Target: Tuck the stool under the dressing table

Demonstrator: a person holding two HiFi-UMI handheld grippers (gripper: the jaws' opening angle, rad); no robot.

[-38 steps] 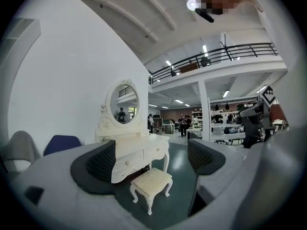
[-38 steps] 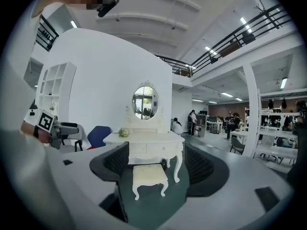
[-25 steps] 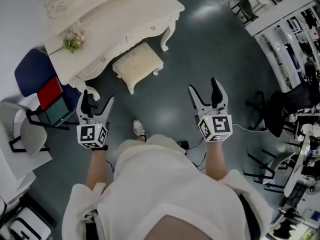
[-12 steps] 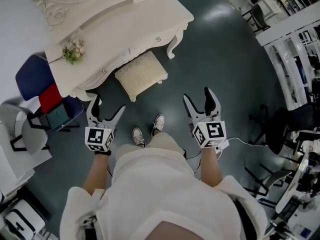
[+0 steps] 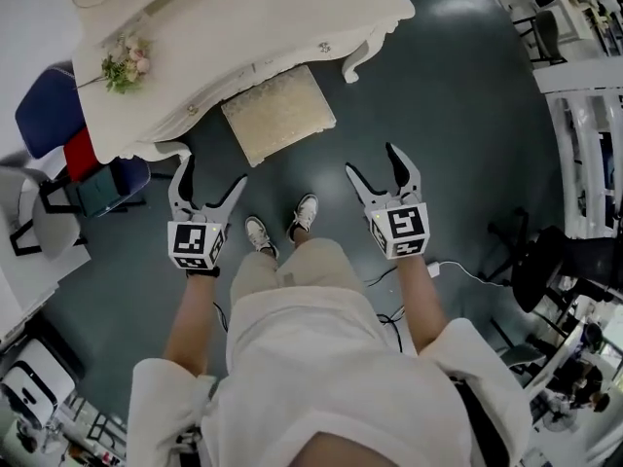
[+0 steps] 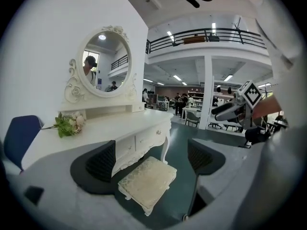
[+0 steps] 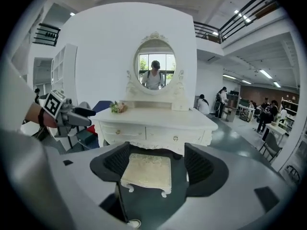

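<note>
A cream cushioned stool (image 5: 278, 114) (image 6: 146, 182) (image 7: 147, 170) stands on the dark floor just in front of the white dressing table (image 5: 243, 22) (image 6: 103, 131) (image 7: 153, 121), mostly outside it. My left gripper (image 5: 207, 178) (image 6: 156, 159) hangs open in the air short of the stool's left side. To the stool's right my right gripper (image 5: 372, 163) (image 7: 157, 163) is open too, with nothing between its jaws. Neither touches the stool. An oval mirror (image 7: 155, 71) tops the table.
A small flower bunch (image 5: 122, 63) lies on the table's left end. A blue chair (image 5: 44, 115) with red and teal items stands left of the table. The person's shoes (image 5: 282, 227) are behind the stool. A cable (image 5: 458, 266) and office chairs lie at the right.
Both grippers have come down and forward toward the stool, and the person has stepped closer, so the table and stool sit nearer. Jaws stay wide.
</note>
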